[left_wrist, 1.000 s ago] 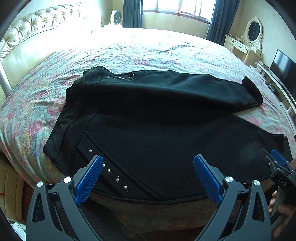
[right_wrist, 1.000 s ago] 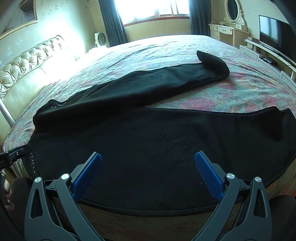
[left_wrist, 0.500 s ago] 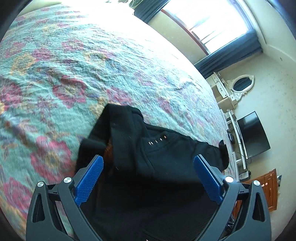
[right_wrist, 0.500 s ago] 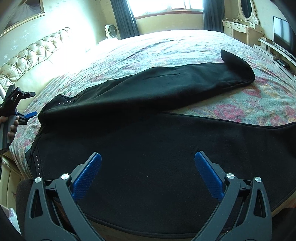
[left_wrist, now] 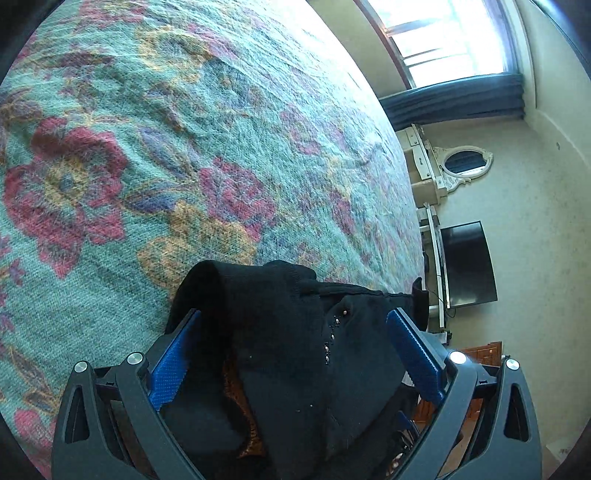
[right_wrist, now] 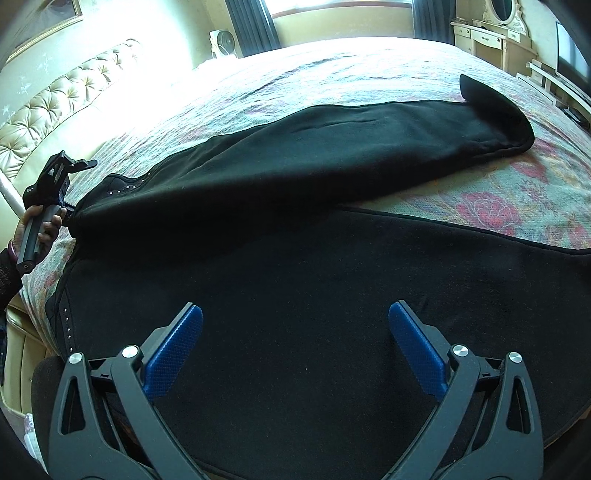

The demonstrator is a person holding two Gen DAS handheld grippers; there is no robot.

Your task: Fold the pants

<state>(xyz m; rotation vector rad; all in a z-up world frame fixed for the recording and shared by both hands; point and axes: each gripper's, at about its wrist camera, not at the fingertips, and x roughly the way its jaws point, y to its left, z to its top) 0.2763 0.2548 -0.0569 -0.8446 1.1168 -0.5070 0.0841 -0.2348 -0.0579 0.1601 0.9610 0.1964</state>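
Observation:
Black pants (right_wrist: 314, 266) lie spread on the flowered bed, one leg (right_wrist: 351, 147) angled toward the far right, the other leg wide across the near side. My left gripper (left_wrist: 295, 325) is open, its blue pads either side of the bunched waistband corner (left_wrist: 280, 310), which has small studs. It also shows in the right wrist view (right_wrist: 55, 184) at the far left, at the pants' waist end. My right gripper (right_wrist: 295, 321) is open and empty, above the near leg's cloth.
The bedspread (left_wrist: 147, 147) stretches beyond the waistband. A tufted headboard (right_wrist: 55, 110) is at the left. A dresser with oval mirror (left_wrist: 461, 162) and a TV (left_wrist: 469, 262) stand by the far wall. A window (right_wrist: 332, 11) is behind the bed.
My left gripper moved from the near edge round to the waist end and closed in on the waistband corner, which now sits between its pads. My right gripper drifted slightly forward.

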